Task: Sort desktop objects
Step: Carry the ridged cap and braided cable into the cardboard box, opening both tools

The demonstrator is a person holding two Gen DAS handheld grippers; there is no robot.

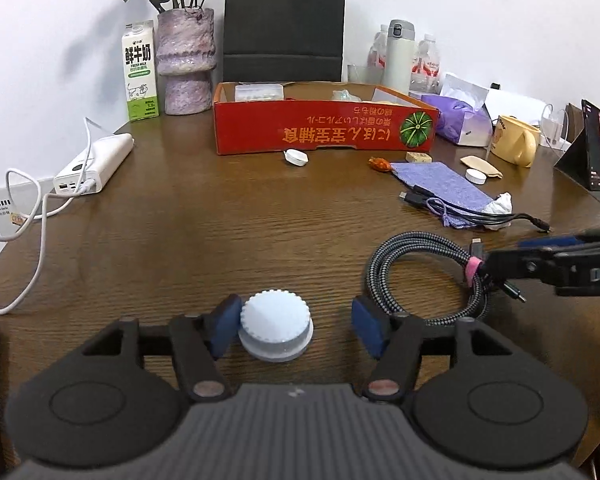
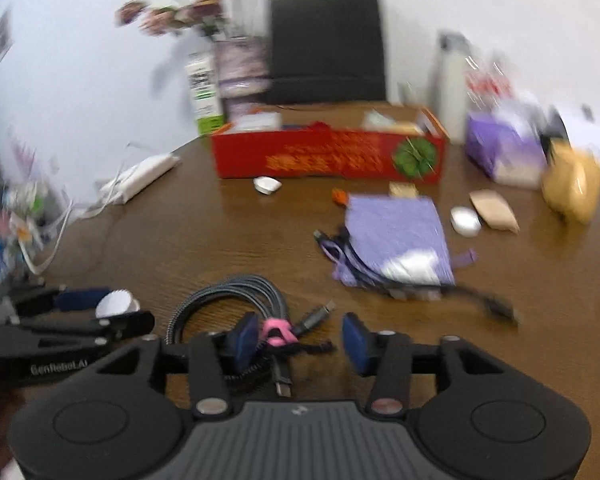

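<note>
A white round ridged cap point(image 1: 275, 330) lies on the brown table between the fingers of my left gripper point(image 1: 296, 328), which is open; the left pad touches the cap. A coiled braided cable point(image 1: 424, 276) with a pink tie point(image 1: 473, 270) lies to its right. My right gripper point(image 2: 300, 340) is open, its fingers on either side of the pink tie point(image 2: 276, 330) and the cable's plugs point(image 2: 318, 316). The right gripper shows in the left wrist view point(image 1: 496, 266) at the tie. The red cardboard box point(image 1: 324, 132) stands at the back.
A purple pouch point(image 1: 440, 182) with a black cable point(image 1: 472, 212), a small white cap point(image 1: 475, 176), a white case point(image 1: 296, 157), a yellow mug point(image 1: 516, 140), tissues point(image 1: 460, 116), a power bank point(image 1: 96, 164), a milk carton point(image 1: 140, 72) and a vase point(image 1: 186, 60) lie around.
</note>
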